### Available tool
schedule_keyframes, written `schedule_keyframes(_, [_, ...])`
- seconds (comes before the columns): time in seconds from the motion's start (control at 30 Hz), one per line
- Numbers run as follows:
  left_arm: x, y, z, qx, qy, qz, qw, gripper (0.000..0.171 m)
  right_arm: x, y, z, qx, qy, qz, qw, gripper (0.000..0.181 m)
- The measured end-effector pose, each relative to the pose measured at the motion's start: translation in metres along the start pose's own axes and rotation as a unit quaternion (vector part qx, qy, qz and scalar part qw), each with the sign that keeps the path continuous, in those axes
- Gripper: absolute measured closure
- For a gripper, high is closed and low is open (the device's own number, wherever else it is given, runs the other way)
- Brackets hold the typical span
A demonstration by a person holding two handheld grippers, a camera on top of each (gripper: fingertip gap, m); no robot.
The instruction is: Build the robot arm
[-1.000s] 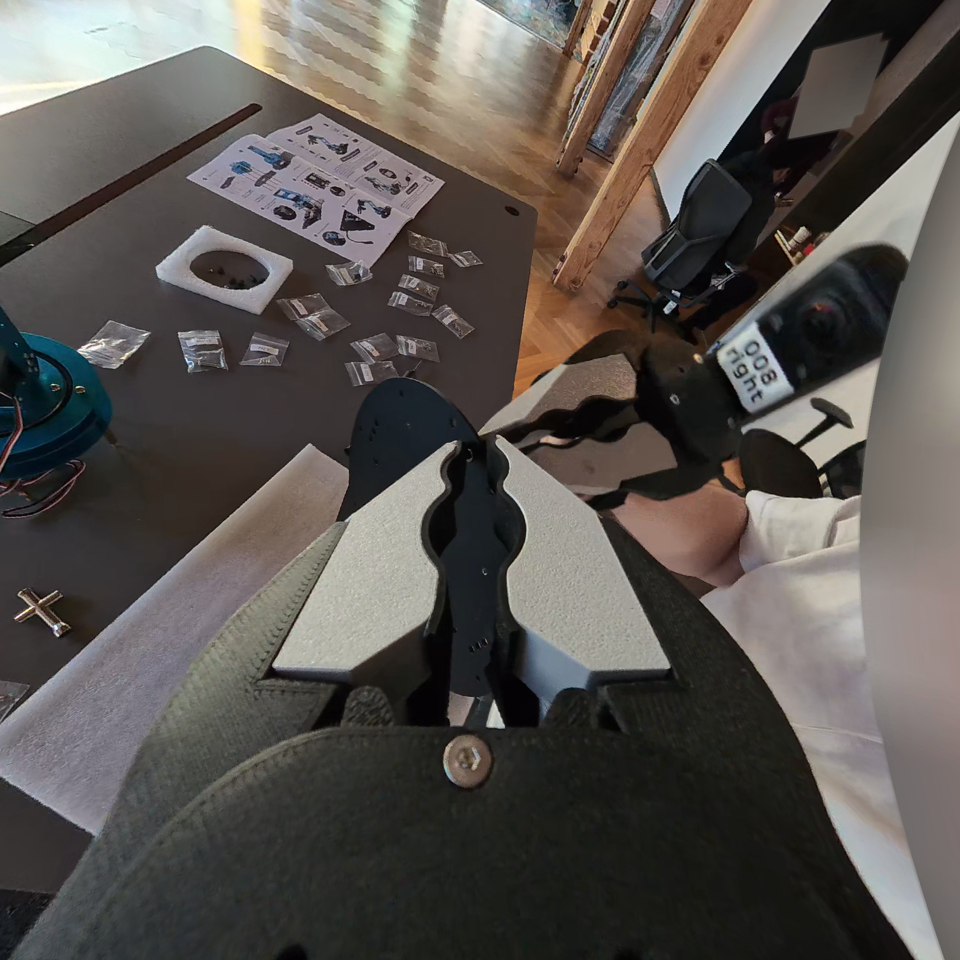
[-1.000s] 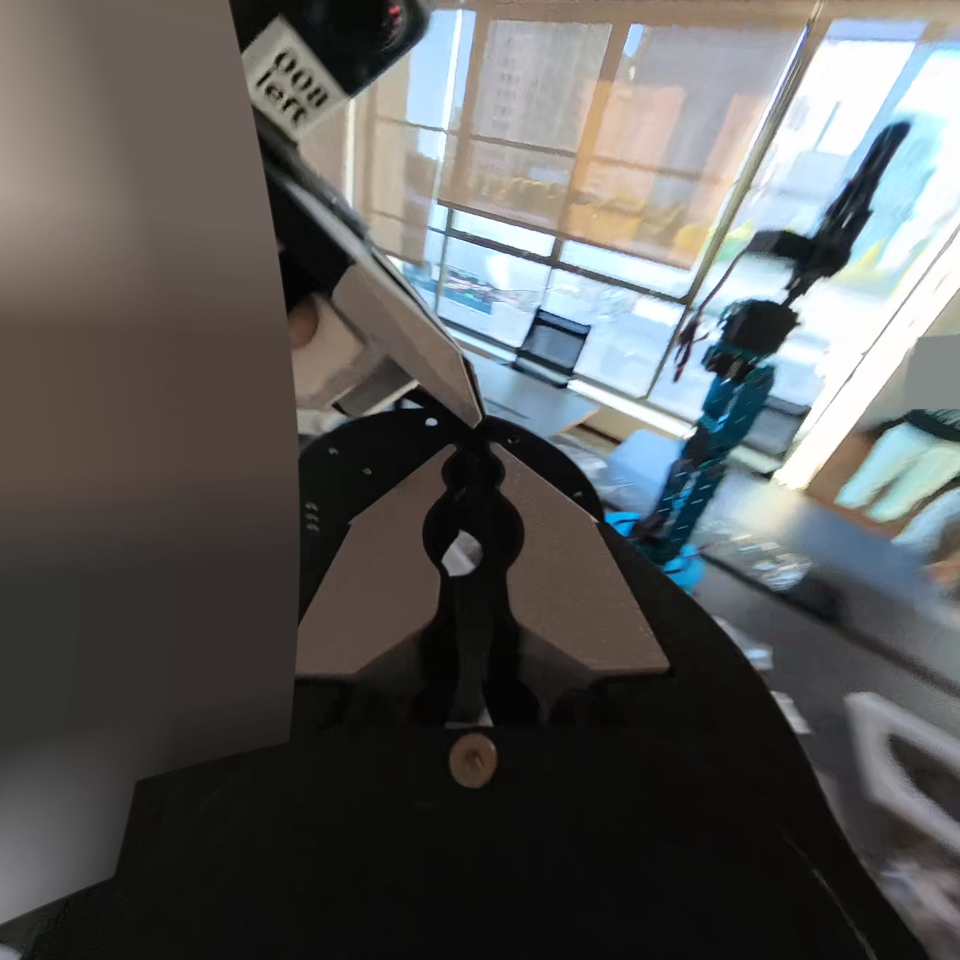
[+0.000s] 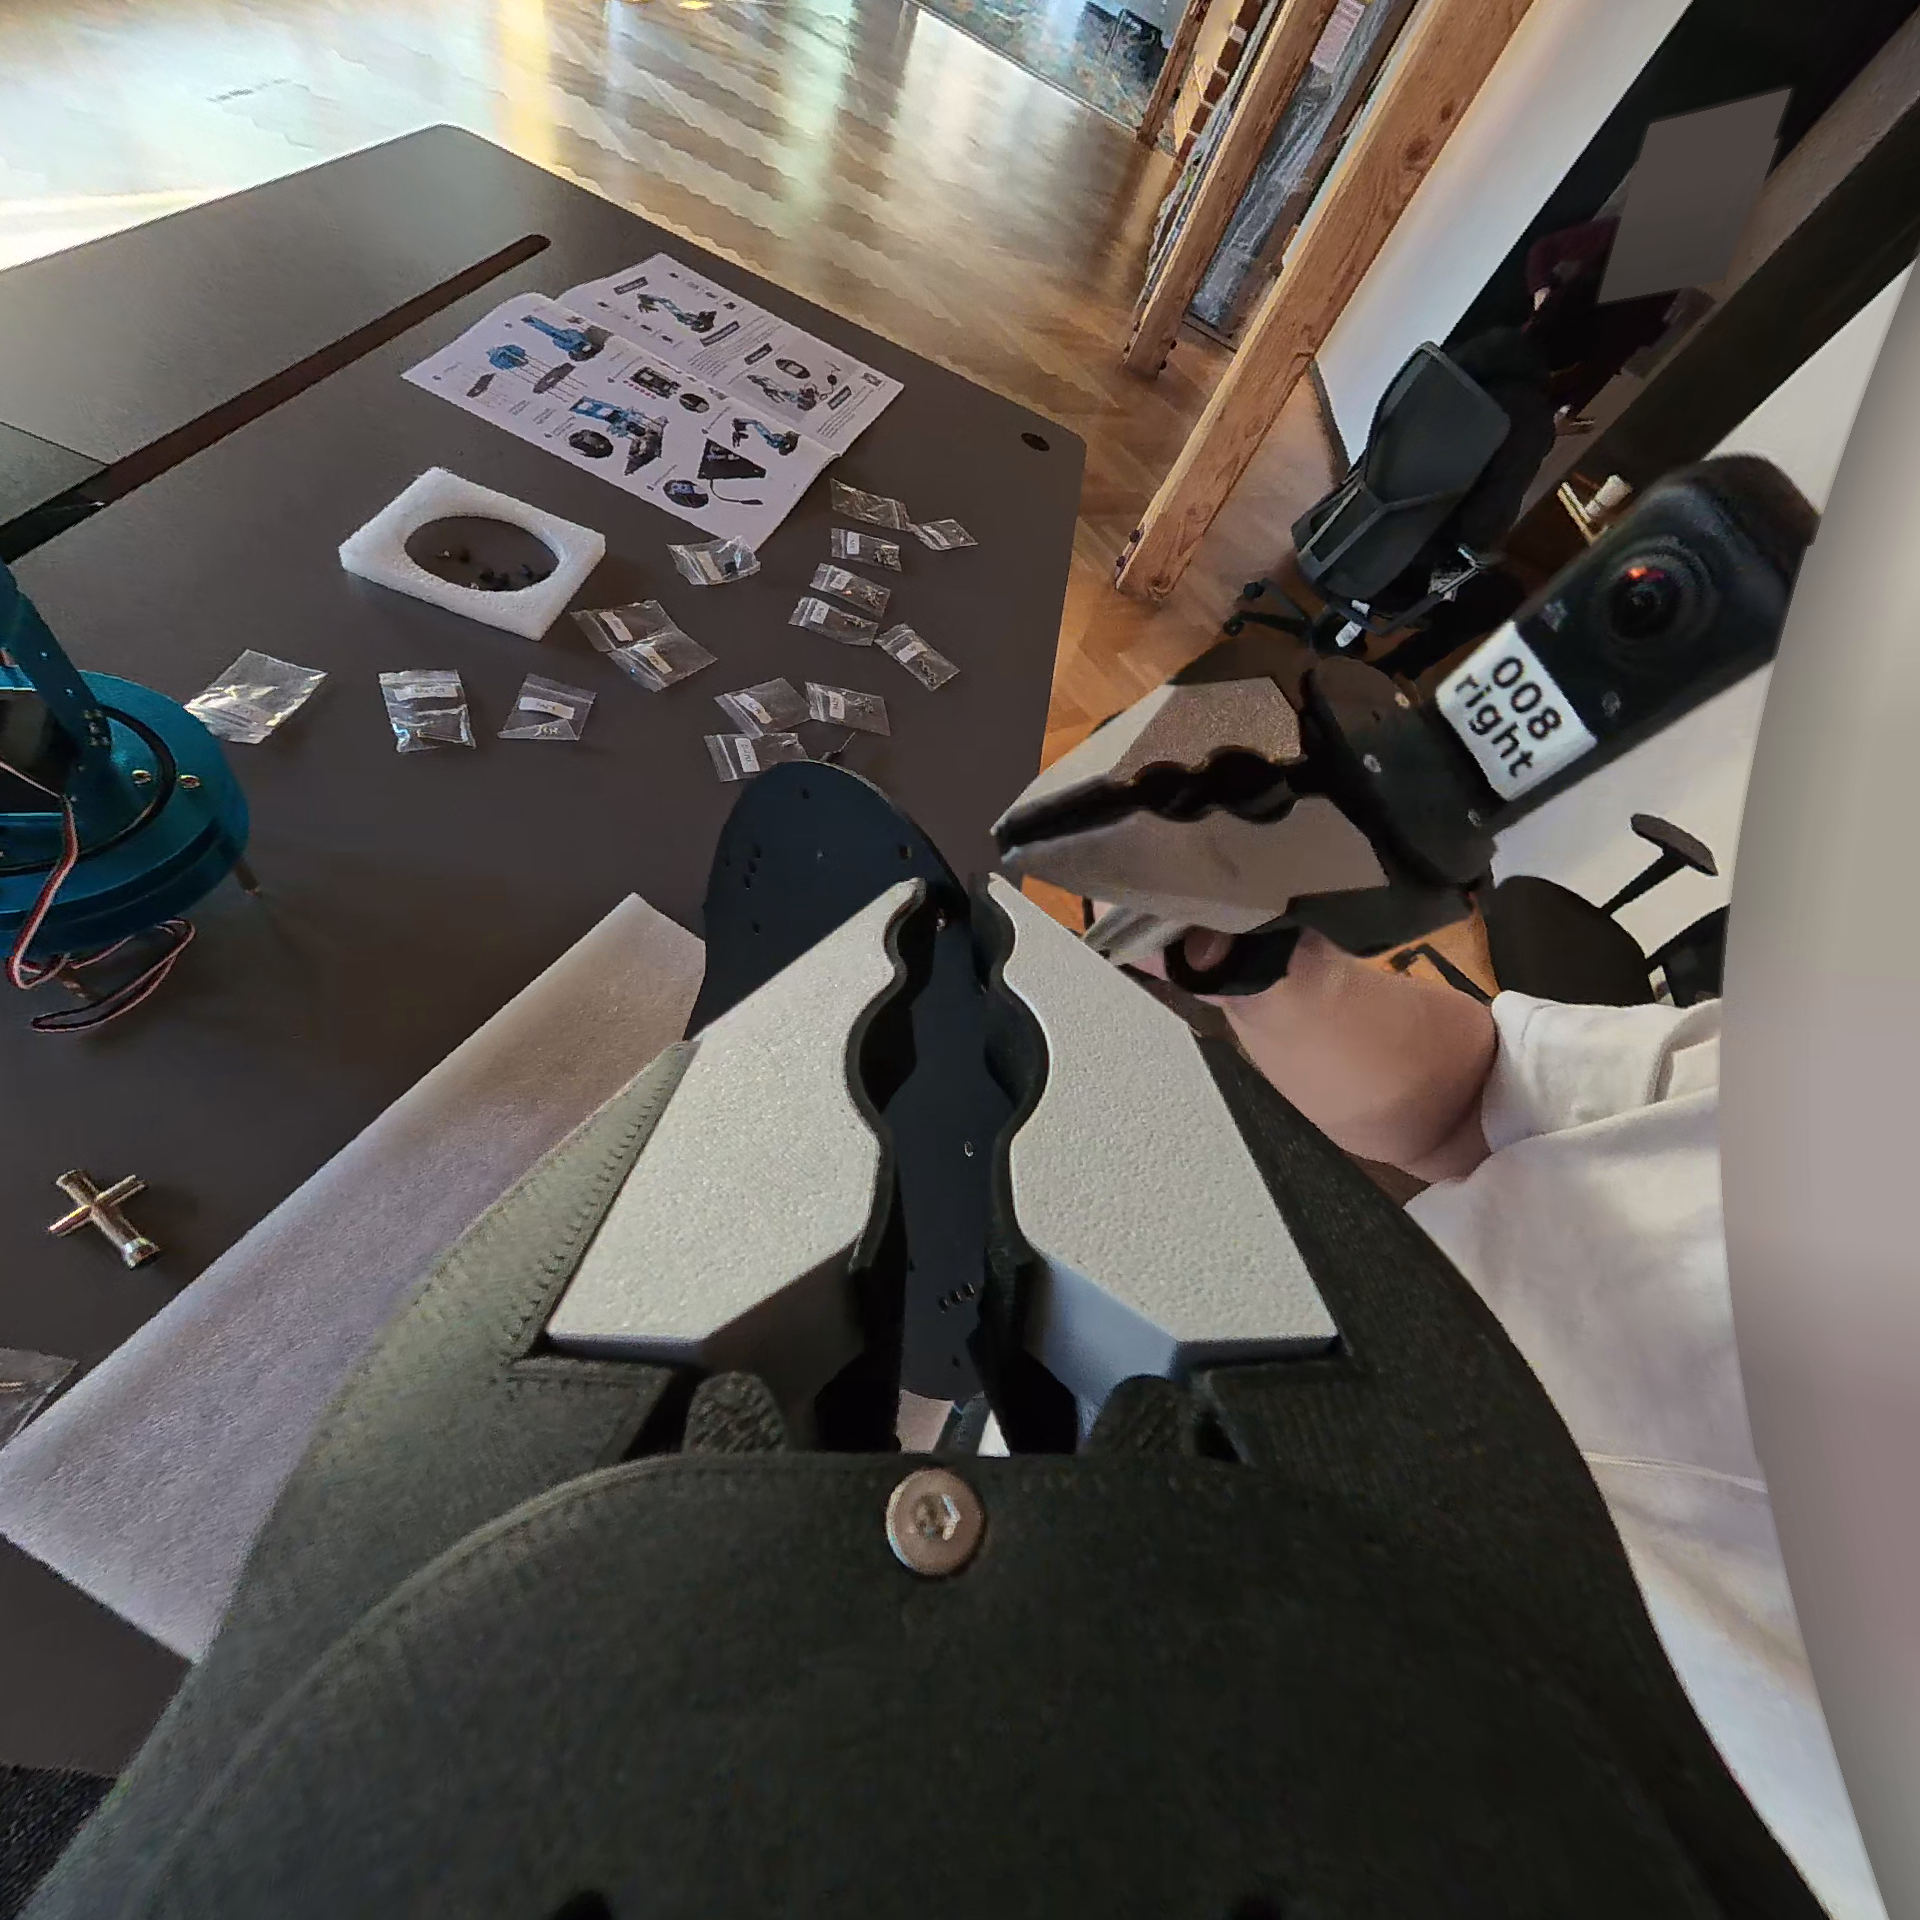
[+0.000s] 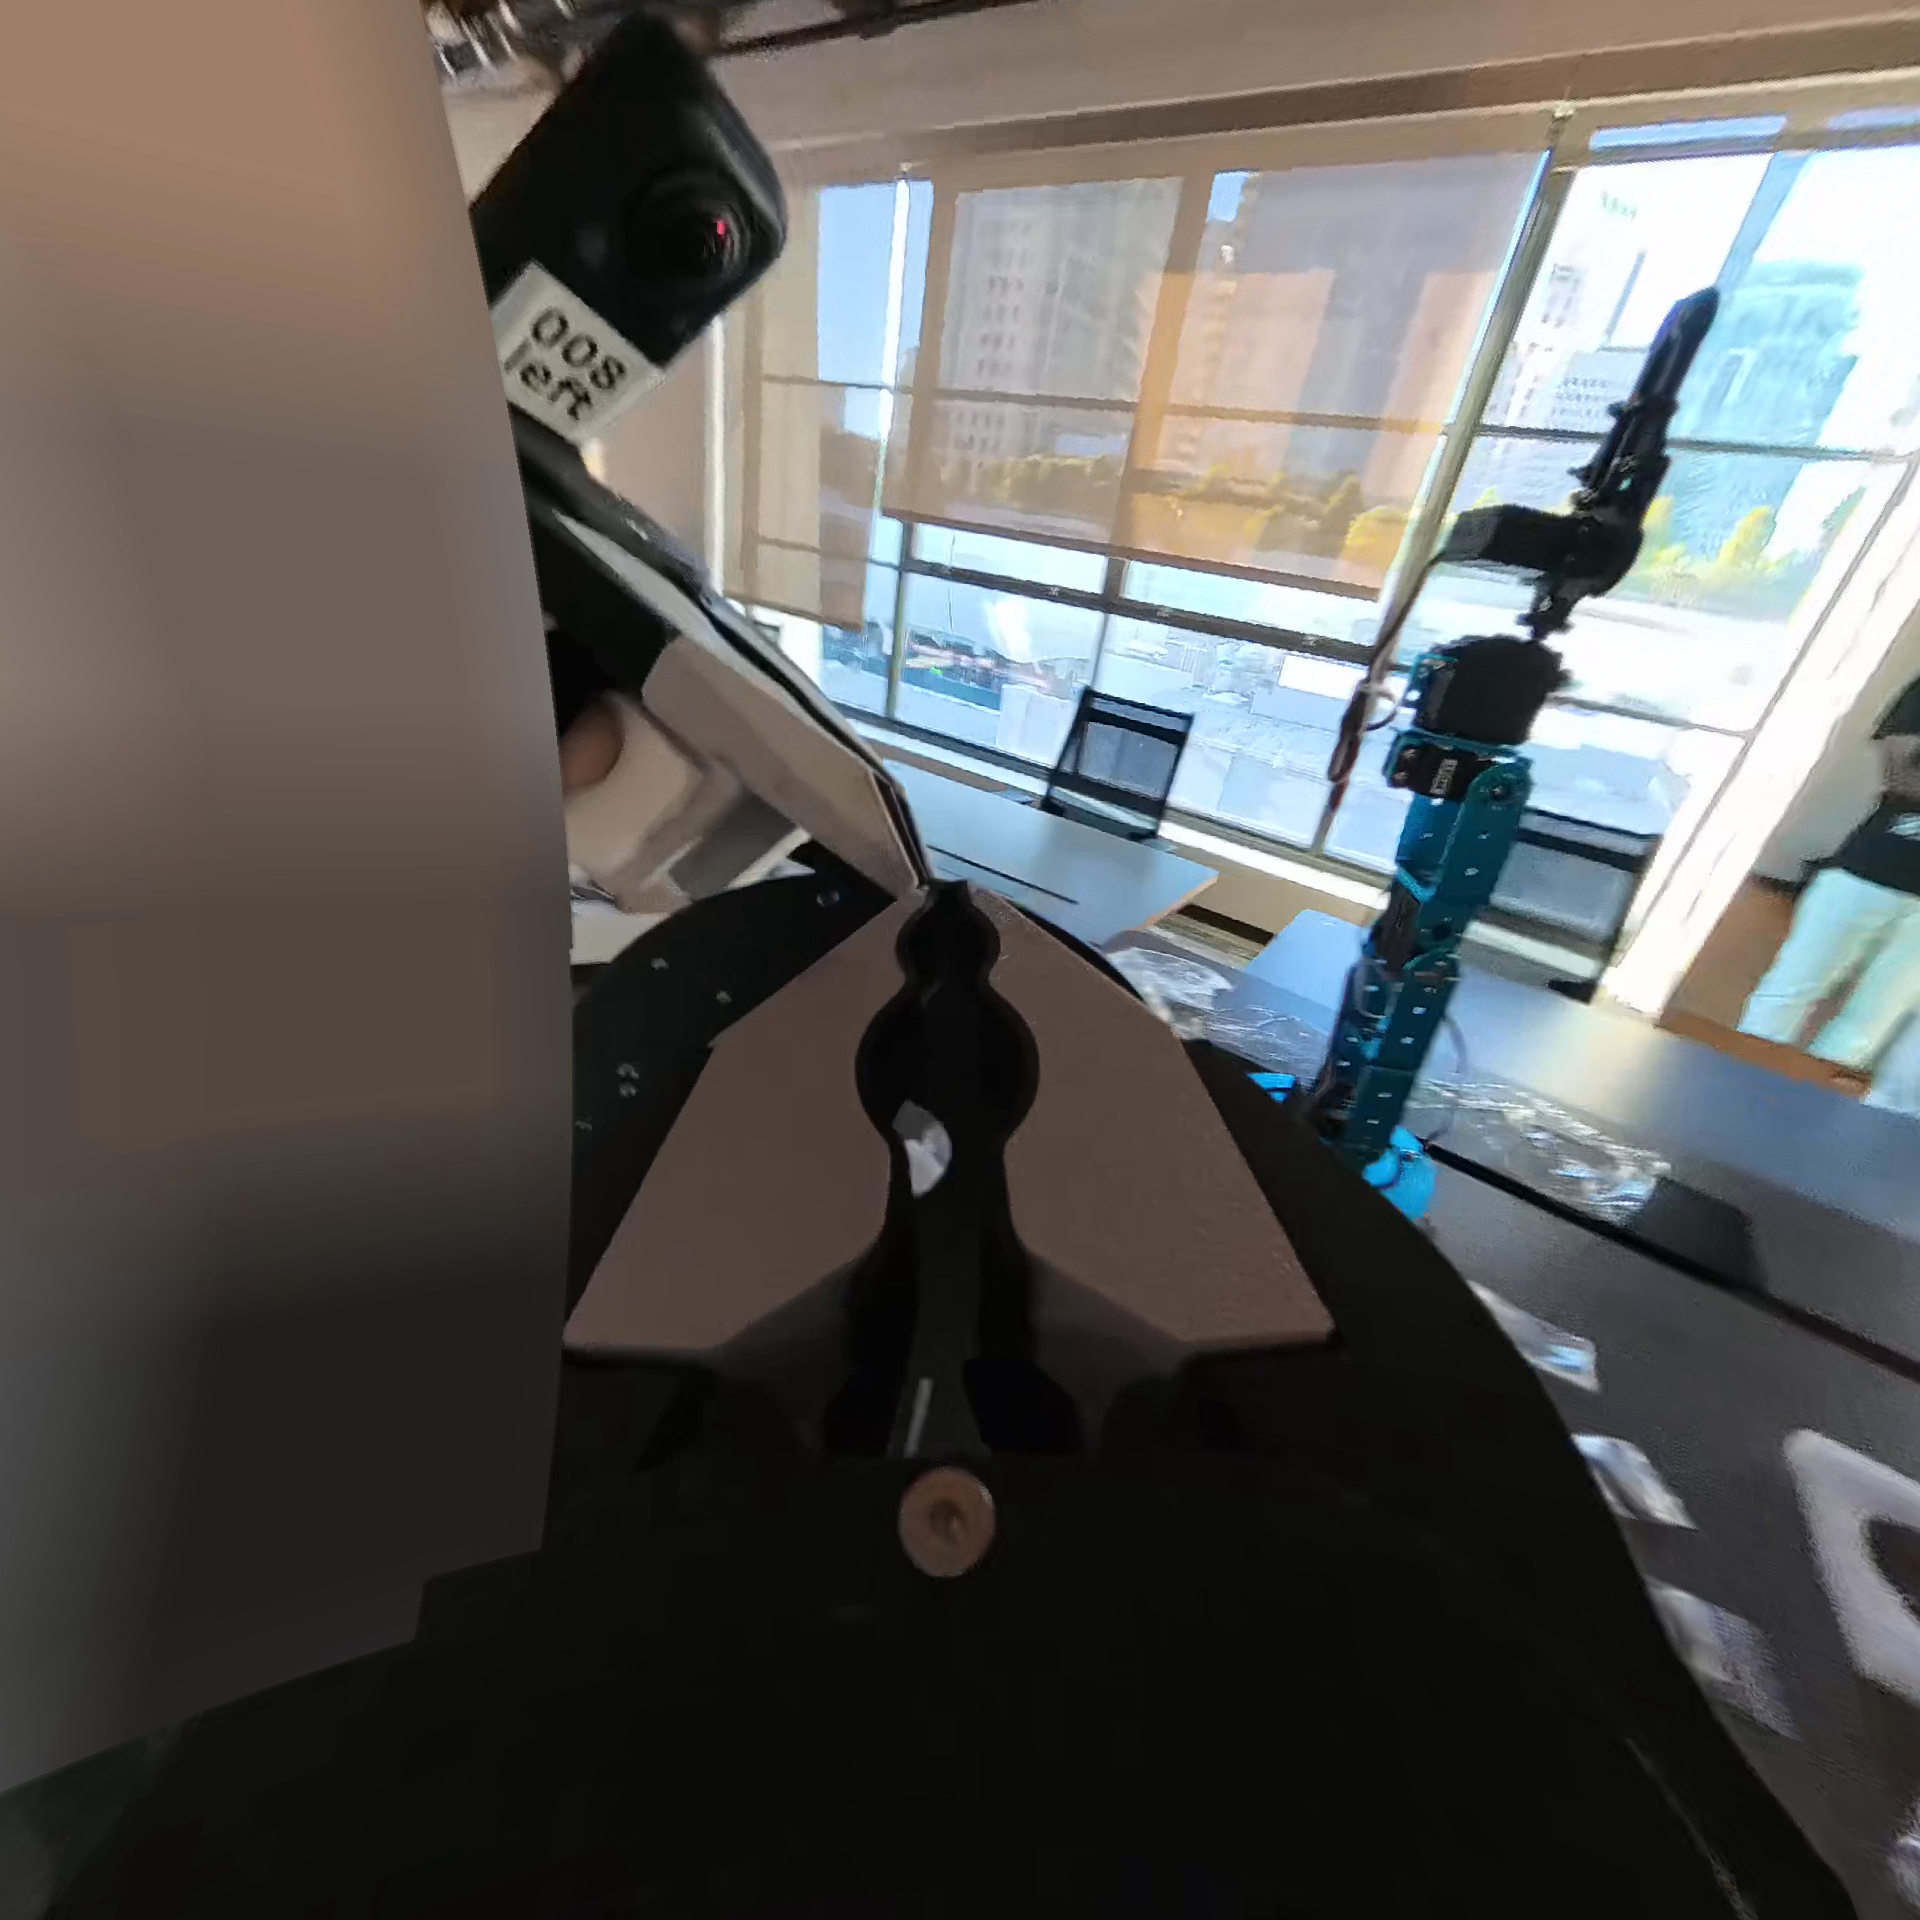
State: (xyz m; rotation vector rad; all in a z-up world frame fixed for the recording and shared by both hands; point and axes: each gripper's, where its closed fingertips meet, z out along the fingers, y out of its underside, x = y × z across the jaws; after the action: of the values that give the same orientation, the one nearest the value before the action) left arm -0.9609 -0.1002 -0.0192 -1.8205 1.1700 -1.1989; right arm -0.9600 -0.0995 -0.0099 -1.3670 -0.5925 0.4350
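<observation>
While the left gripper (image 3: 951, 894) pinches a flat black plate (image 3: 821, 883) edge-on, the plate stands upright between the grey fingers (image 3: 748, 1132) and projects forward past their tips, above the near edge of the dark table (image 3: 364, 914). Its jaws press together on the plate, which runs down the slot between the pads; this clamping keeps the thin part rigid and its drilled face exposed.

The right gripper (image 3: 1003, 831) sits just beside the plate's far edge, tips pointing toward it. In the left wrist view its jaws appear closed with nothing between them, and a small gap separates the tips from the plate. In the right wrist view the plate's dark surface lies behind those fingers, and contact cannot be confirmed.

A pale foam sheet (image 3: 343, 1195) lies on the table under the held plate. Farther out lie small clear bags (image 3: 426, 707) spread singly, a white foam frame (image 3: 473, 551) holding small dark parts, and an open instruction sheet (image 3: 655, 395), all laid flat and within reach. A blue robot arm (image 4: 1444, 883) stands at the left on its round base, with a metal cross wrench (image 3: 104, 1216) nearby.
</observation>
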Motion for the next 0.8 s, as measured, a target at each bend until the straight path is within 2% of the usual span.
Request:
schedule_keyframes(0.03, [0.001, 0.000, 0.000, 0.000, 0.000, 0.000, 1.000, 0.166, -0.002, -0.002, -0.001, 0.006, -0.015, 0.017, 1.000, 0.181])
schedule_keyframes(0.1, [0.001, 0.000, 0.001, 0.000, -0.002, 0.003, 1.000, 0.166, -0.006, -0.003, -0.003, 0.008, -0.037, 0.010, 0.999, 0.165])
schedule_keyframes(0.23, [0.002, 0.000, 0.002, 0.000, 0.001, 0.001, 1.000, 0.166, -0.007, 0.013, 0.001, -0.034, -0.011, -0.105, 0.994, 0.171])
schedule_keyframes(0.3, [0.003, 0.000, 0.003, -0.001, 0.002, 0.002, 1.000, 0.166, -0.007, 0.012, 0.002, -0.030, 0.011, -0.154, 0.988, 0.174])
schedule_keyframes(0.4, [0.003, 0.000, 0.004, -0.001, 0.002, 0.004, 1.000, 0.167, -0.008, 0.010, 0.003, -0.025, 0.025, -0.178, 0.983, 0.177])
schedule_keyframes(0.5, [0.002, -0.001, 0.003, 0.002, -0.001, 0.005, 1.000, 0.167, -0.008, 0.010, 0.004, -0.034, 0.005, -0.099, 0.995, 0.177])
schedule_keyframes(0.57, [0.001, -0.001, 0.003, 0.005, -0.005, 0.005, 1.000, 0.167, -0.007, 0.012, 0.006, -0.041, -0.022, 0.036, 0.998, 0.178])
schedule_keyframes(0.67, [0.000, -0.001, 0.002, 0.008, -0.006, 0.004, 1.000, 0.167, -0.008, 0.013, 0.006, -0.039, -0.070, 0.259, 0.963, 0.178])
schedule_keyframes(0.73, [0.001, -0.001, 0.002, 0.008, -0.006, 0.003, 1.000, 0.167, -0.008, 0.012, 0.006, -0.031, -0.082, 0.301, 0.950, 0.178])
schedule_keyframes(0.8, [0.001, -0.001, 0.002, 0.008, -0.006, 0.003, 1.000, 0.167, -0.009, 0.010, 0.004, -0.016, -0.079, 0.246, 0.966, 0.174])
